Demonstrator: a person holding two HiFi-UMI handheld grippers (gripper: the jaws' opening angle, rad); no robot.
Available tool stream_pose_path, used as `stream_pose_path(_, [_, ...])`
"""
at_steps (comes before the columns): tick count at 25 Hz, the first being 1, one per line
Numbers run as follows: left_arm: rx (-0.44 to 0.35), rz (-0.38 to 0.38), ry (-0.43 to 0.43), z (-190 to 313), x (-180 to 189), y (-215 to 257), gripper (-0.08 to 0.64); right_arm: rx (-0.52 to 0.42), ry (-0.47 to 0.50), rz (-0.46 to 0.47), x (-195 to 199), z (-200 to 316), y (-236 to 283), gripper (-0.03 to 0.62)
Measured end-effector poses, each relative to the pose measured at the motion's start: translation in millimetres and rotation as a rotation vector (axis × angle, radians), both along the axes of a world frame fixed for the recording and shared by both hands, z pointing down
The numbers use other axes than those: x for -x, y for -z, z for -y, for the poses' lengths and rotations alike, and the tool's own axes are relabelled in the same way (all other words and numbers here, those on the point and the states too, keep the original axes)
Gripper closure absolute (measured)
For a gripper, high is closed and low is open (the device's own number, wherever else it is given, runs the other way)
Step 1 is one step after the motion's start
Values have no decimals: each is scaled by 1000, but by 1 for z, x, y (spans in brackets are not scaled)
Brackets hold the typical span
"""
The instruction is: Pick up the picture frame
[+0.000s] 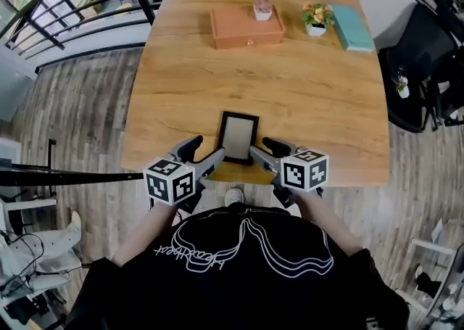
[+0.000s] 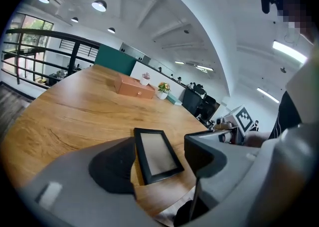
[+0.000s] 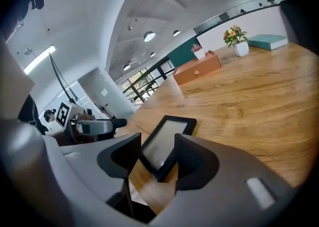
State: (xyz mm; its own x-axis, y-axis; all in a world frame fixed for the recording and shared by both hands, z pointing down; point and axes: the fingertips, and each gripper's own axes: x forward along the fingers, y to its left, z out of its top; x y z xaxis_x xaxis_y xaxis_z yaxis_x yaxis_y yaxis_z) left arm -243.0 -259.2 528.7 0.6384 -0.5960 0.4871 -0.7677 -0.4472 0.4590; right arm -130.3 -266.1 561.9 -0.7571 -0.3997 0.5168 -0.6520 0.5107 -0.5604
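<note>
Nearest the person, both grippers hover at the near edge of the wooden surface, one at each near corner of the picture frame. The left gripper has its jaws wide apart; its own view shows the frame's near end lying in the gap, touched by neither pad. The right gripper has its jaws apart too, more narrowly, with the frame's near corner showing between them and nothing clamped. Neither gripper holds anything.

The frame, black-rimmed with a pale centre, lies flat, face up, close to the near edge and straight ahead of the person. The step in hand looks like the approach to the grasp. A thin frame lying flat gives the jaws little to bite on, so it would probably go best to drop one jaw low against a long side, tip that side up, and close across the rim, not the glass. Using both grippers on opposite sides should keep it level. Squeezing on one corner alone risks the frame swivelling or slipping.

At the far end stands a terracotta box with a small knob; it is shut, so its contents cannot be seen. A little pot with a pinkish plant sits on it. Just beside it a white pot holds flowers, next to a teal book
</note>
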Motion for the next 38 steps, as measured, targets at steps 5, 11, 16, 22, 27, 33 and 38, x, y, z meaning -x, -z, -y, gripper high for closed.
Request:
stream_pose_path(5, [9,16,-28,11,5,-15,268,47,-24,-84,5,13,-33,357])
stream_pose_path(11, [33,28,-27,25,18,-29,268,73,-29,-161,11,26,-52,356])
stream_pose_path(16, [64,19,-11,32,26,-37,268,90,-38,-187,13,26,-57,360])
stream_pose_path(22, [86,12,-11,36,25,-41,268,77,-34,-290,7,28,-66,439])
stream_pose_path(27, [93,4,-27,37,19,-42,269,97,-37,-307,6,31,-67,442])
stream_pose_path(33, [105,-4,-51,34,13,-45,275,137,-93,-273,3,32,-67,459])
stream_pose_path(38, [118,-7,-62,29,9,-49,275,174,-146,-220,1,34,-68,471])
